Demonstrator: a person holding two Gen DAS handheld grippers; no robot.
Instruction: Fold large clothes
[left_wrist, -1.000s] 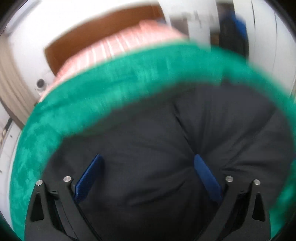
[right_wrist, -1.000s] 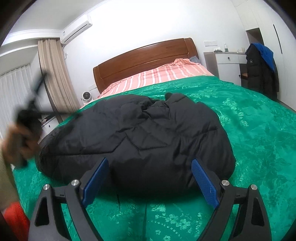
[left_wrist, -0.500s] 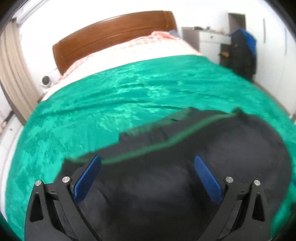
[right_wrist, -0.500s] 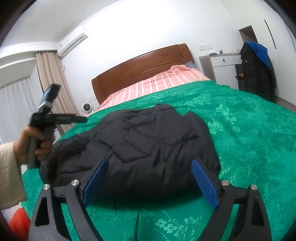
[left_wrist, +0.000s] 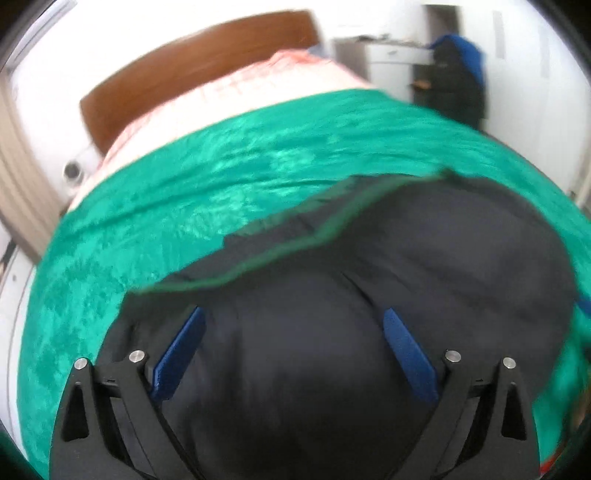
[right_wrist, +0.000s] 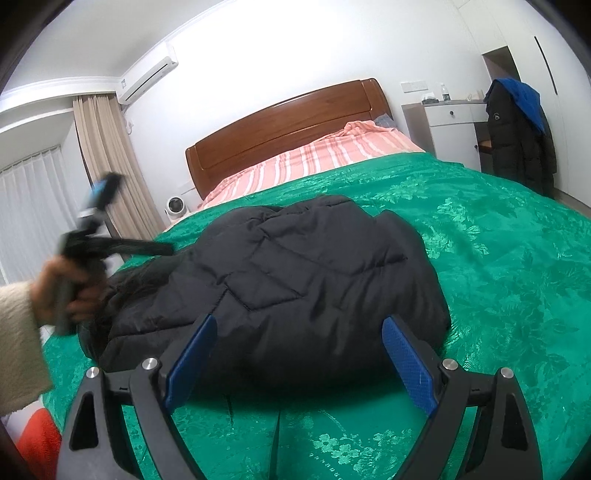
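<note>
A black puffer jacket (right_wrist: 295, 280) lies bunched in a folded heap on the green bedspread (right_wrist: 498, 258). In the left wrist view the jacket (left_wrist: 369, 314) fills the lower frame, with a thin green-edged hem across its far side. My left gripper (left_wrist: 293, 350) is open and empty, close above the jacket; in the right wrist view it (right_wrist: 162, 249) is held at the jacket's left end, blurred. My right gripper (right_wrist: 299, 354) is open and empty, just in front of the jacket's near edge.
A wooden headboard (right_wrist: 288, 122) and striped pink bedding (right_wrist: 314, 162) lie at the far end. A white dresser (right_wrist: 454, 125) with a dark coat (right_wrist: 517, 136) hung beside it stands at the right. Curtains (right_wrist: 107, 166) and a small white fan (right_wrist: 173, 205) are at the left.
The jacket has settled from a raised bundle into a flatter heap. My left gripper has dropped back toward the jacket's left end. My right gripper has barely moved.
</note>
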